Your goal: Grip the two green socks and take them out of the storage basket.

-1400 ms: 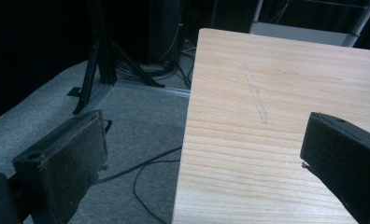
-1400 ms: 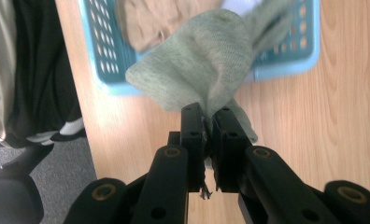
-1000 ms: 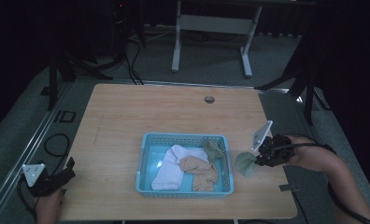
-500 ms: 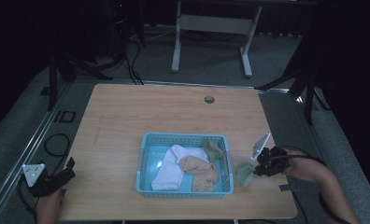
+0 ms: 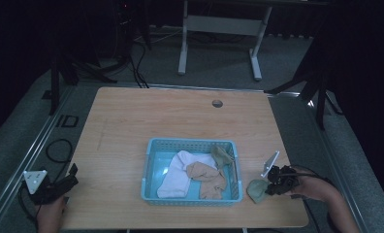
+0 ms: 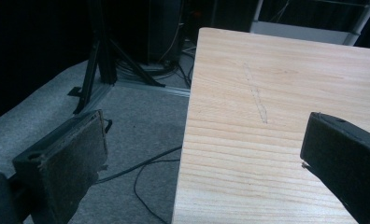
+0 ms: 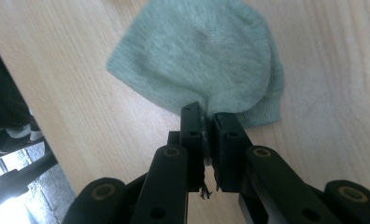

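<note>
Tabletop (image 5: pixel 132 121): basket (image 5: pixel 153 145) beside claw-held (image 7: pixel 206 114), probably green sock (image 7: pixel 206 51).

Overhead camera, two tong-mounted close-ups

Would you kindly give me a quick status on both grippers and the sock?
Right gripper shut on green sock, sock on table right of basket. Left gripper open at table's left edge. Nothing in the way.
</note>
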`<move>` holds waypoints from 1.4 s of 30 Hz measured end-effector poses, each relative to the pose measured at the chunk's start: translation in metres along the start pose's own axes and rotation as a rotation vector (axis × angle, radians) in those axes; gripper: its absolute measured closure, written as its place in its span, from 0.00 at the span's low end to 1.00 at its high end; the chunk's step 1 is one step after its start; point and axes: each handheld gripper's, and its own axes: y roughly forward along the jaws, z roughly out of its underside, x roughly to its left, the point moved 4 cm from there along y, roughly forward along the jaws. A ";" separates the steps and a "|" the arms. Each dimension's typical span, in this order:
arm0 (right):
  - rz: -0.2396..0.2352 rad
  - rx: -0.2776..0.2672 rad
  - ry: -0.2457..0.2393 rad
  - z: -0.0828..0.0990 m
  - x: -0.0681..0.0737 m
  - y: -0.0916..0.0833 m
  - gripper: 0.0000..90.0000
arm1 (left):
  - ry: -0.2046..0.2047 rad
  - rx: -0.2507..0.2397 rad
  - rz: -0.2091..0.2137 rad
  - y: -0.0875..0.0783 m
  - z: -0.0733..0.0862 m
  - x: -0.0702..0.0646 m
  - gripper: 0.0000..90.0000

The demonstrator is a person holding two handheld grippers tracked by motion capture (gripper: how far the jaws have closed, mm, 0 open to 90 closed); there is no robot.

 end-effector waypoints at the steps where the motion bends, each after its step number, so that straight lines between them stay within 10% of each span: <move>1: -0.001 -0.001 0.005 0.000 0.000 0.001 0.93 | 0.000 0.001 0.000 0.000 0.000 0.000 0.01; 19: 0.085 0.016 -0.019 -0.016 -0.001 -0.043 0.61 | 0.000 0.000 0.004 0.000 0.000 0.000 0.01; 42: 0.143 0.013 -0.171 -0.106 0.001 -0.087 0.58 | -0.001 0.001 0.008 0.000 0.000 0.000 0.01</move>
